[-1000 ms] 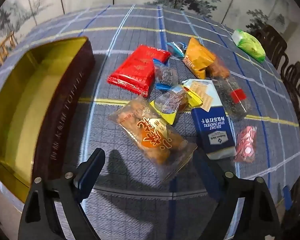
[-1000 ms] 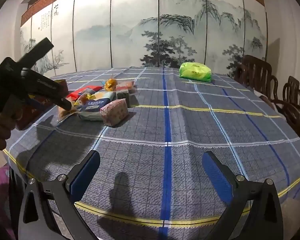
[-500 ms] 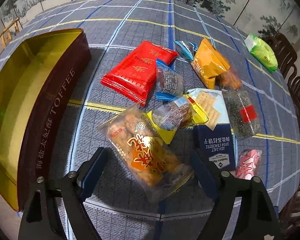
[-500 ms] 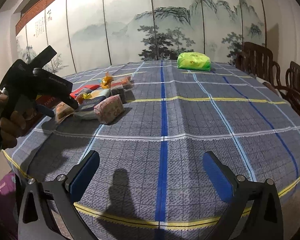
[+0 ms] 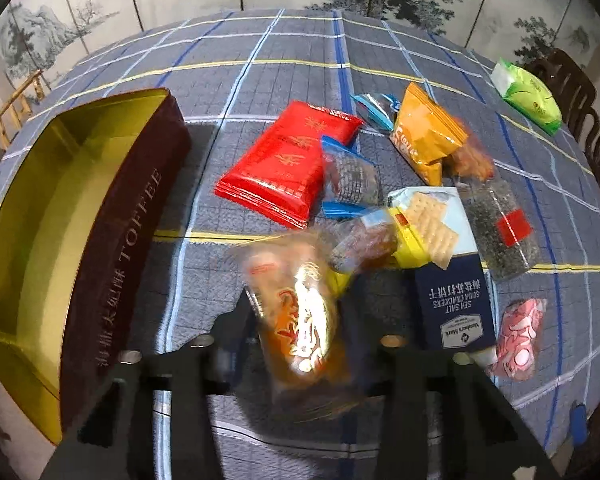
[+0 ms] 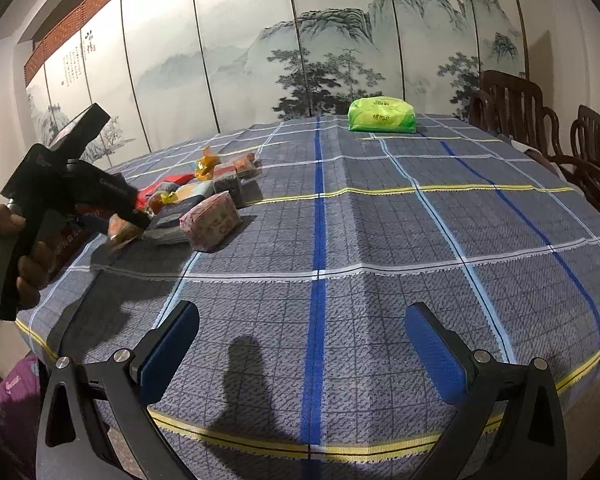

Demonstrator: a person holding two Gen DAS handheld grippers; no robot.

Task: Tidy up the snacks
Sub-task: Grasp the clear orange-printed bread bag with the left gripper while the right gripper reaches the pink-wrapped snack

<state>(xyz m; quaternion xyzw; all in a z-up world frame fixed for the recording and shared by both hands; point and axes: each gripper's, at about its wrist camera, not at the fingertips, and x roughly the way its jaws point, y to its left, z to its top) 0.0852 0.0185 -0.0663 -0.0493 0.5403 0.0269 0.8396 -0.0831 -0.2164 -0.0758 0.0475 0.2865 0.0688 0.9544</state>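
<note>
My left gripper [image 5: 300, 328] is shut on a clear orange snack bag [image 5: 296, 316], blurred with motion, at the near edge of the snack pile. The open toffee box [image 5: 112, 224], dark red with a gold inside, lies to its left. A red packet [image 5: 288, 160], an orange bag [image 5: 428, 136], a blue cracker box [image 5: 452, 292], a clear seed pack [image 5: 500, 224] and a pink pack [image 5: 520, 332] lie around. My right gripper [image 6: 300, 344] is open and empty over bare tablecloth. It sees the left gripper [image 6: 132, 220] and the pile [image 6: 212, 220] at far left.
A green tissue pack [image 6: 380, 116] sits at the table's far side, also in the left wrist view [image 5: 528, 96]. Wooden chairs [image 6: 540, 132] stand along the right. The table's front edge [image 6: 300, 448] is just below my right gripper.
My left gripper has closed on the orange snack bag, which now sits tilted between the fingers. My right gripper has stayed open and barely moved.
</note>
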